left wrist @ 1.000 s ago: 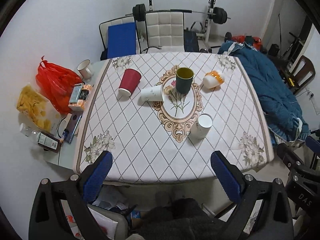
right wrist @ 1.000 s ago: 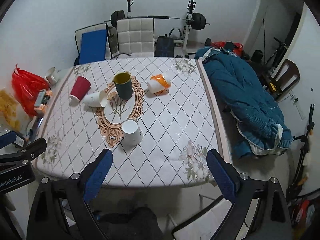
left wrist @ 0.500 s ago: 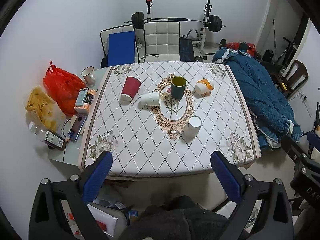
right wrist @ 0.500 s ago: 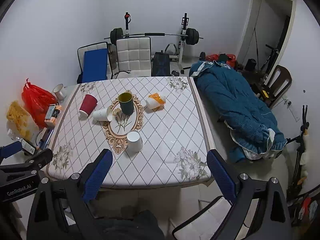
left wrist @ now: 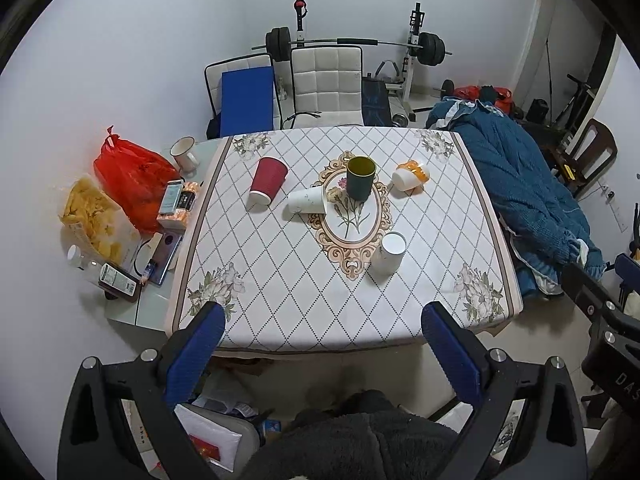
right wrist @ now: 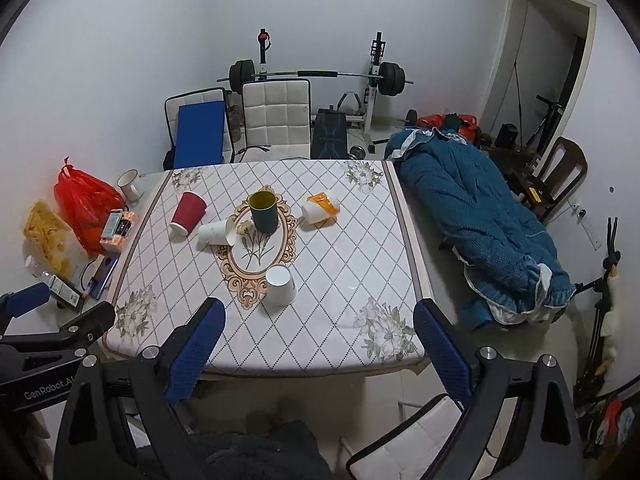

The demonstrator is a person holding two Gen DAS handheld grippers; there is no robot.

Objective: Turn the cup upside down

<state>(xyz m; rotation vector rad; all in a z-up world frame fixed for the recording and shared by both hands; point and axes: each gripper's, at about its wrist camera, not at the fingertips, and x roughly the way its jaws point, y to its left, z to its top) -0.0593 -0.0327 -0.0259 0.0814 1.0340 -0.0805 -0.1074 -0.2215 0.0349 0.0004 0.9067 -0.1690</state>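
Several cups sit on the patterned tablecloth (left wrist: pixel 280 280). A dark green cup (left wrist: pixel 361 178) stands upright with its mouth up at the centre. A red cup (left wrist: pixel 267 180) stands upside down to its left. A white cup (left wrist: pixel 306 201) lies on its side. An orange-and-white cup (left wrist: pixel 410 175) lies on its side to the right. A white cup (left wrist: pixel 388 253) stands upside down nearest me. The same cups show in the right wrist view: green (right wrist: pixel 263 212), near white (right wrist: pixel 280 290). My left gripper (left wrist: pixel 320 344) and right gripper (right wrist: pixel 316 340) are open, empty, and held back off the table's near edge.
A side shelf on the left holds a red bag (left wrist: pixel 132 176), snacks, a mug (left wrist: pixel 184 154) and bottles. A blue quilt (left wrist: pixel 520 188) lies right of the table. Chairs (left wrist: pixel 326 88) and a barbell rack stand behind. A chair seat (right wrist: pixel 404 448) is below right.
Both grippers have pulled back and up from the table, so the table and cups look smaller and farther. The cups have not moved.
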